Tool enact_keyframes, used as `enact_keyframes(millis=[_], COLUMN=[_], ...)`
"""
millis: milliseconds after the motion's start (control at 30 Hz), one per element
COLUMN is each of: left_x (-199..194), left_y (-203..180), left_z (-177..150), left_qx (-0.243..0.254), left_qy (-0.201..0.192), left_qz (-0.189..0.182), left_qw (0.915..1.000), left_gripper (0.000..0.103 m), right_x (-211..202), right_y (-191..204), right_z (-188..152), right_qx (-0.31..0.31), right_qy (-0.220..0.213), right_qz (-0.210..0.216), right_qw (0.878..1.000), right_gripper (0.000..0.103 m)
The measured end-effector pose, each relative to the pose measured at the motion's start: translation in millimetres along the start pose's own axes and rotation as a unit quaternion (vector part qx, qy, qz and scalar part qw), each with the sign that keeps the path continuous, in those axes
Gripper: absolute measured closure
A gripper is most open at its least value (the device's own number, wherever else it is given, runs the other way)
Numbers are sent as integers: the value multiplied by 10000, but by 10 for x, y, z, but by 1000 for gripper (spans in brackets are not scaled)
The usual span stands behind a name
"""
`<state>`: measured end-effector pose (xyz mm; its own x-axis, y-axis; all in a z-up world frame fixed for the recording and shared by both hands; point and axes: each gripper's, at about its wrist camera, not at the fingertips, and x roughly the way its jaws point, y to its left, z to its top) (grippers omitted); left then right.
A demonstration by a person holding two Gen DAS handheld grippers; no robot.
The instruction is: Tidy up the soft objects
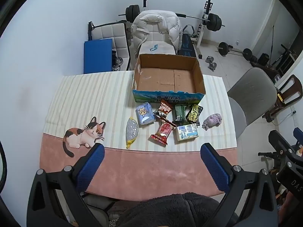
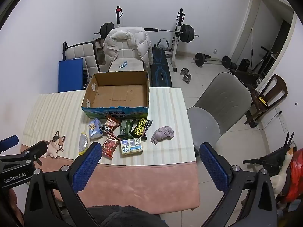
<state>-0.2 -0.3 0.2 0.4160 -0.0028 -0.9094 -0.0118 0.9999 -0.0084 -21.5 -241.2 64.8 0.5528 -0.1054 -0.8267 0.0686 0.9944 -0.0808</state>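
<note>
An open, empty cardboard box (image 1: 199,70) (image 2: 89,92) stands at the table's far side. In front of it lie soft packs: a blue tissue pack (image 1: 145,113) (image 2: 94,128), a clear mesh pouch with yellow trim (image 1: 131,129) (image 2: 83,143), two red snack bags (image 1: 163,131) (image 2: 108,147), a green wipes pack (image 1: 179,113) (image 2: 126,129), a black shoe-wipe pack (image 1: 194,113) (image 2: 142,128), a white tissue pack (image 1: 187,132) (image 2: 131,145) and a crumpled purple cloth (image 1: 212,121) (image 2: 162,134). My left gripper (image 1: 152,150) and right gripper (image 2: 150,149) are open and empty, hovering above the near table edge.
A mat with a cat picture (image 1: 83,133) covers the table (image 1: 151,172). A grey chair (image 2: 217,104) stands at the right. A jacket-draped chair (image 1: 157,30) and weights are behind the table. The left gripper's body (image 2: 20,160) shows at the left of the right wrist view.
</note>
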Motion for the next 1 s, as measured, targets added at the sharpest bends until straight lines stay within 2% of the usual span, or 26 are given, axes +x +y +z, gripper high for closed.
enact_keyframes(millis=[200, 233, 300, 1000], left_x=[15, 20, 21, -58], left_y=[-21, -25, -37, 33], left_z=[32, 48, 45, 94], left_qx=[16, 11, 11, -54], left_qy=[-19, -28, -53, -108], left_qz=[59, 52, 57, 41], left_qw=[10000, 10000, 10000, 9999], left_gripper=[0, 0, 0, 0], right_x=[26, 29, -18, -15], right_y=[57, -11, -37, 5], right_z=[4, -5, -4, 19], right_qx=[21, 150, 146, 10], right_qy=[-20, -45, -60, -140], right_qz=[-27, 108, 112, 23], right_qw=[10000, 9998, 9998, 9999], right_gripper=[0, 0, 0, 0])
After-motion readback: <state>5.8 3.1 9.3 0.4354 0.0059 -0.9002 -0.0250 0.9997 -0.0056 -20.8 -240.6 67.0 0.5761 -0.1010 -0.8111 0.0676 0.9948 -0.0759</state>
